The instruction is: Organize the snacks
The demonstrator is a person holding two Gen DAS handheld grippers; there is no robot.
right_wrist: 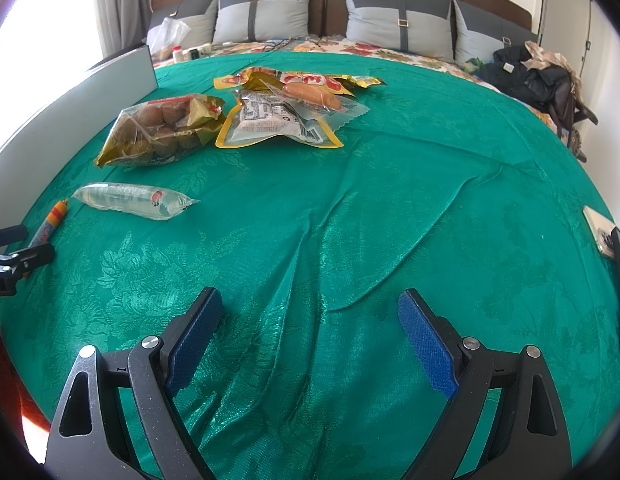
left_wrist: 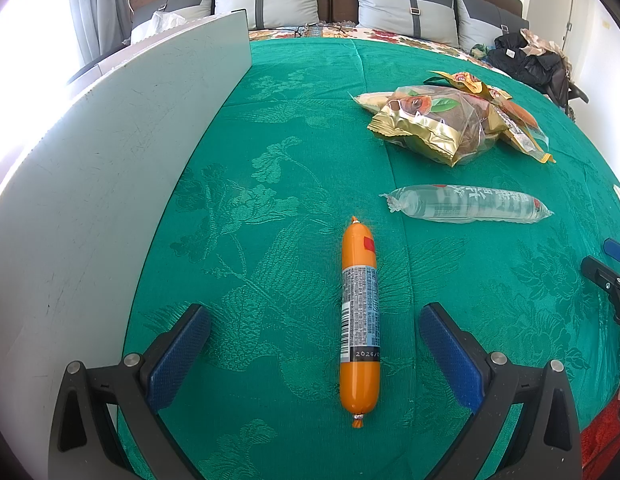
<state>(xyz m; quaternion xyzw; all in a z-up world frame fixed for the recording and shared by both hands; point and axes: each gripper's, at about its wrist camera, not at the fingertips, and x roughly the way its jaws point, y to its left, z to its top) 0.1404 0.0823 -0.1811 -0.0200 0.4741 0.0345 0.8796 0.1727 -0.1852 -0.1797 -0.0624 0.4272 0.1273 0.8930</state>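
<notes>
Your left gripper [left_wrist: 314, 340] is spread wide, holding nothing; the orange sausage [left_wrist: 359, 320] lies on the green cloth [left_wrist: 270, 160] between its blue pads [left_wrist: 178, 356], touching neither. The sausage's long axis runs 12 to 6 in the left wrist view, clipped ends at both tips, the label band with a date print toward the 6 end and a red mark toward 12. In the right wrist view it sits at 9, mostly blocked by your left gripper's finger; only the upper end shows.

The clear tube pack [left_wrist: 465, 204] lies at 2 from the sausage, apart from it, long axis roughly 9 to 3. Its print is washed out and unreadable.

Farther at 1, the gold bag of brown balls [left_wrist: 429, 124] overlaps the yellow-edged pouches [right_wrist: 278, 120]; in the left view they hide behind it, count unclear.

Your right gripper [right_wrist: 310, 340] is also spread wide and empty, over bare wrinkled cloth, well apart from all snacks.

The white board [left_wrist: 110, 160] stands along the cloth's 9 edge, cut off by the frame. A flat object [right_wrist: 599, 232] at 3 in the right view is cropped and hard to make out.
</notes>
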